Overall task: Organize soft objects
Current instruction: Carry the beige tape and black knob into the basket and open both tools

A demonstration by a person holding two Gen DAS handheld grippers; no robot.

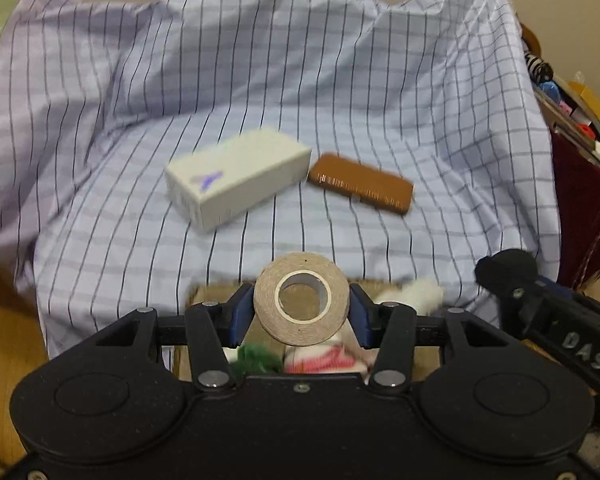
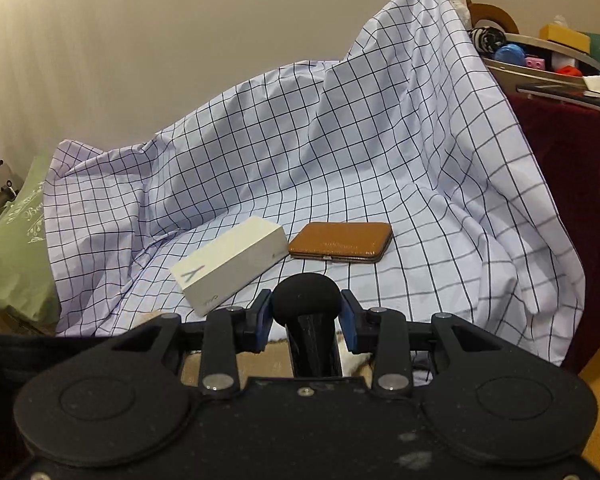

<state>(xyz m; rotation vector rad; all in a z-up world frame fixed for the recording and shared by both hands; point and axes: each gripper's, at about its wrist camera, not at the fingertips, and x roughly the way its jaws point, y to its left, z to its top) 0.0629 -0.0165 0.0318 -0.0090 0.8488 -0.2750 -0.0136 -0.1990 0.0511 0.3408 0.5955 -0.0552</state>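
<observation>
My left gripper (image 1: 301, 308) is shut on a roll of brown tape (image 1: 300, 268), which stands on edge between the blue pads. Under it is an open cardboard box (image 1: 204, 292) holding a green soft item (image 1: 256, 360), a pink and white one (image 1: 324, 360) and a white fluffy one (image 1: 416, 292). My right gripper (image 2: 306, 306) is shut on a black foam-headed object (image 2: 306, 294). The same foam head (image 1: 504, 268) shows at the right of the left wrist view. A white box (image 2: 232, 264) and a brown case (image 2: 340, 244) lie side by side on the checked cloth (image 2: 380, 152).
The checked cloth drapes over a raised surface and rises steeply behind and to the right. A shelf of small toys (image 2: 540, 68) sits above a dark red cloth (image 2: 572, 200) at the right. A green cushion (image 2: 16, 252) lies at the left. Wood floor (image 1: 4, 344) borders the cloth.
</observation>
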